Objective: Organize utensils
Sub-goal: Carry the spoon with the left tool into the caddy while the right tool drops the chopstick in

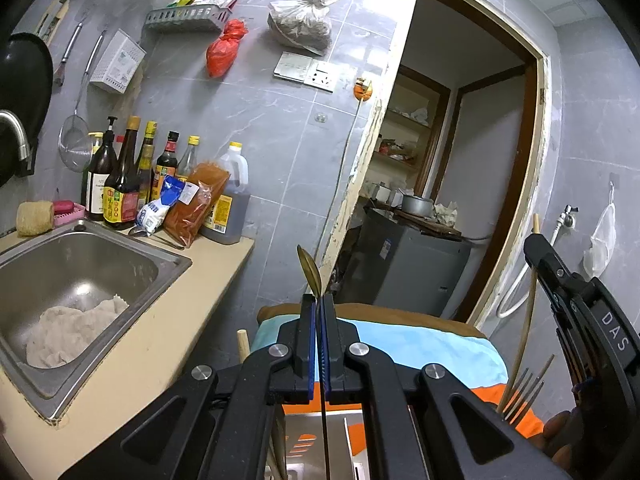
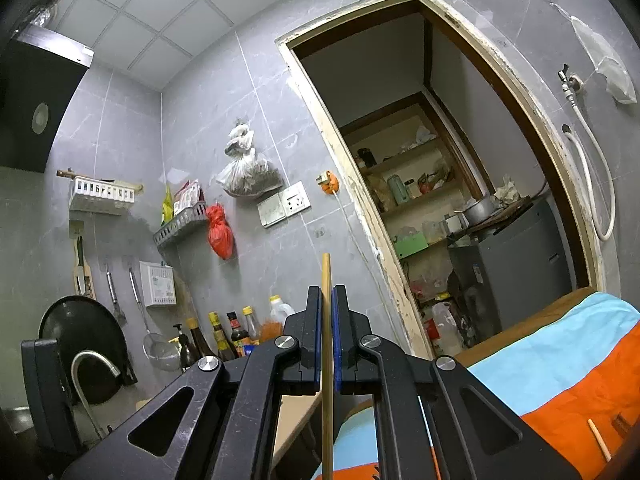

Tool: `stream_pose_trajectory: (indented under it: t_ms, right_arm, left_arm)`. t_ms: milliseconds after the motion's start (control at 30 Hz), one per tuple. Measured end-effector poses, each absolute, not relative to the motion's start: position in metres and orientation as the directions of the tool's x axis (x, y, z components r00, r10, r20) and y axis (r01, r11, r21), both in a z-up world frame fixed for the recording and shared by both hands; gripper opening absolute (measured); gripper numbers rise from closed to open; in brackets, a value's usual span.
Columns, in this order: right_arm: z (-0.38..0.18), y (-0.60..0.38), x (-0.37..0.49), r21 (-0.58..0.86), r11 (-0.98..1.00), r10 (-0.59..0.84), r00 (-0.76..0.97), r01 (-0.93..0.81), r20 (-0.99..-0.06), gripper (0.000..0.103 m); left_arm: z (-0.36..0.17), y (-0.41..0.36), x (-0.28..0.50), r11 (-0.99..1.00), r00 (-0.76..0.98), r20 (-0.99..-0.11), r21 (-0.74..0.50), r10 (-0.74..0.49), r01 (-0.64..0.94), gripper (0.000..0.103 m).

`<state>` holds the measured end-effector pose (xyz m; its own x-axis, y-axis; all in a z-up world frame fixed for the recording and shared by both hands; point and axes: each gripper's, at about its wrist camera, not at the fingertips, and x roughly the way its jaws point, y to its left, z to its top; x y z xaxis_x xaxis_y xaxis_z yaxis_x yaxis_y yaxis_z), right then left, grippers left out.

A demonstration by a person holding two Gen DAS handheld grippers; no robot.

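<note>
My left gripper (image 1: 319, 300) is shut on a thin metal spoon (image 1: 310, 270); its brassy bowl sticks up past the fingertips and its handle runs down between the blue pads. Below it is a steel utensil holder (image 1: 320, 436). My right gripper (image 2: 327, 292) is shut on a wooden chopstick (image 2: 326, 276), held upright. In the left wrist view the right gripper (image 1: 576, 304) is at the right edge with the chopstick (image 1: 526, 320). Fork tines and other chopsticks (image 1: 524, 392) stand beside it.
A steel sink (image 1: 92, 264) with a cloth in it is at the left, with sauce bottles (image 1: 128, 176) behind it on the counter. A blue and orange cloth (image 2: 560, 364) covers a table. A loose chopstick (image 2: 599, 438) lies on it. An open doorway (image 2: 460, 200) is ahead.
</note>
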<state>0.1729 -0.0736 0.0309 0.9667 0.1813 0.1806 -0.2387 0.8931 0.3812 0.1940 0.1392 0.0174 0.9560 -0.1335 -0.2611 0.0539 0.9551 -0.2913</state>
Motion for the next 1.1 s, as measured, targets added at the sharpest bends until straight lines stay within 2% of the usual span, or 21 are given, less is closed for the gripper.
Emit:
stream_pose_trajectory:
  t_ms: [433, 800, 1100]
  right_arm:
    - [0.02, -0.084, 0.174, 0.401, 0.882, 0.209, 0.968, -0.248, 0.139, 0.005]
    - [0.021, -0.081, 0.173, 0.406, 0.868, 0.236, 0.957, -0.286, 0.169, 0.005]
    - [0.017, -0.083, 0.17, 0.384, 0.873, 0.297, 0.953, -0.299, 0.067, 0.007]
  left_arm:
    - [0.018, 0.138, 0.187, 0.972, 0.953, -0.268, -0.219, -0.14, 0.081, 0.003]
    - [0.021, 0.137, 0.183, 0.98, 0.948, -0.286, -0.178, -0.139, 0.09, 0.003]
    - [0.023, 0.138, 0.183, 0.972, 0.914, -0.36, -0.201, -0.189, 0.122, 0.005]
